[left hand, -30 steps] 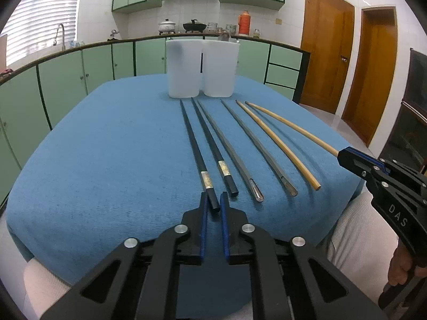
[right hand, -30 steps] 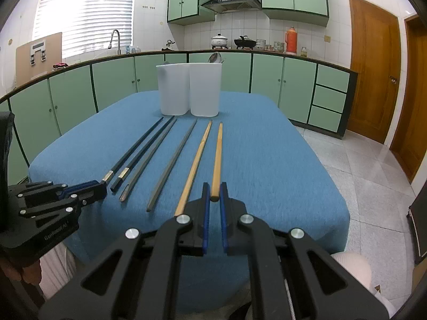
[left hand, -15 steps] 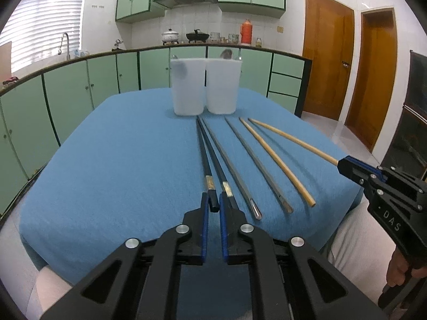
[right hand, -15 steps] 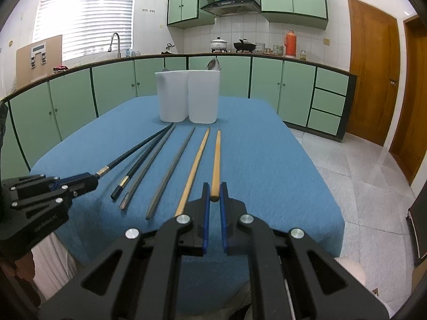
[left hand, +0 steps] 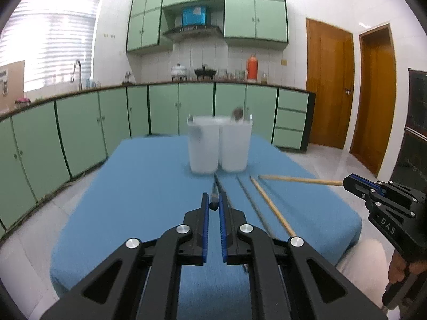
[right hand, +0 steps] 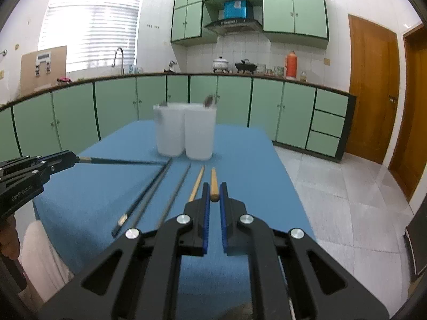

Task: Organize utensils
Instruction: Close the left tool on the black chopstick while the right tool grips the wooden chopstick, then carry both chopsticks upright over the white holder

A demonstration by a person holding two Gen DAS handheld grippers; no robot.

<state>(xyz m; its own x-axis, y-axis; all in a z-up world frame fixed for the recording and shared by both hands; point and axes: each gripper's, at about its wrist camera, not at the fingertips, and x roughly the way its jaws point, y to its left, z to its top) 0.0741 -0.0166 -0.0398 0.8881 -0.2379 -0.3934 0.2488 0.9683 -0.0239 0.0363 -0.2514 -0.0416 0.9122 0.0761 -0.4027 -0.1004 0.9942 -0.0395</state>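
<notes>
Your left gripper (left hand: 214,206) pinches the black chopstick (right hand: 117,161) by its end, and your right gripper (right hand: 213,196) clamps the wooden chopstick (left hand: 299,179), both raised above the blue table (left hand: 138,186) before the white holders (left hand: 218,144).

Two utensil holders (right hand: 184,130) stood side by side at the desk's (right hand: 240,165) twelve o'clock end. Chopsticks (right hand: 141,202) lay before them toward six o'clock, kitchen cabinets (right hand: 120,106) behind.
</notes>
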